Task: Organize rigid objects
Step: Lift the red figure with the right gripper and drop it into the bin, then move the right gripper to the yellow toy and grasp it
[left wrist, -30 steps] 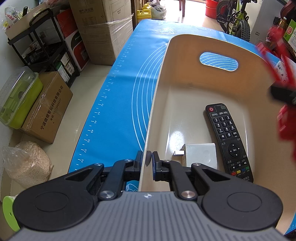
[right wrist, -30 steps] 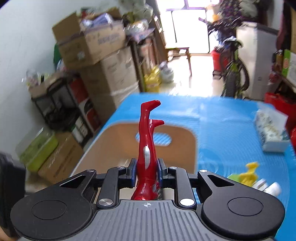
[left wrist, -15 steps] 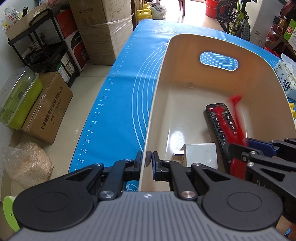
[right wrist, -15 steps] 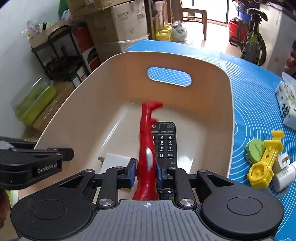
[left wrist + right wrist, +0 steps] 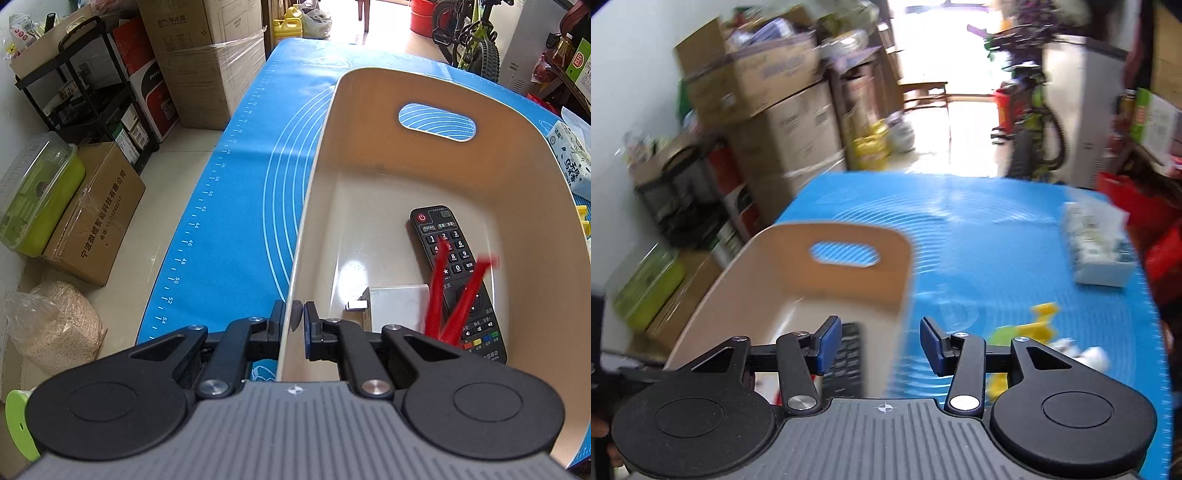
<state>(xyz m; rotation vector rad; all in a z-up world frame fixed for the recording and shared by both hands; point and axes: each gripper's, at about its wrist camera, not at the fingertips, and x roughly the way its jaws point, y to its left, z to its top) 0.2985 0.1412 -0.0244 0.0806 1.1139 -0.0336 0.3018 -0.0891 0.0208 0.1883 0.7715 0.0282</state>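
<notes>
A beige bin (image 5: 369,166) with a handle slot stands on the blue mat. My left gripper (image 5: 294,317) is shut on the bin's near left wall. Inside lie a black remote (image 5: 450,251), a white charger block (image 5: 397,306) and a red toy figure (image 5: 458,299), blurred, resting over the remote. My right gripper (image 5: 880,345) is open and empty, raised above the bin's right rim (image 5: 905,280). The remote (image 5: 849,358) shows between its fingers.
On the mat right of the bin are a yellow toy (image 5: 1038,325), a green round thing, small white items (image 5: 1089,356) and a tissue pack (image 5: 1097,251). Cardboard boxes (image 5: 207,62), a black shelf and a green container (image 5: 37,195) stand left of the table.
My right gripper brought the red toy figure into the bin, opened and let it go, then rose away to the right. The left gripper has kept its hold on the bin wall.
</notes>
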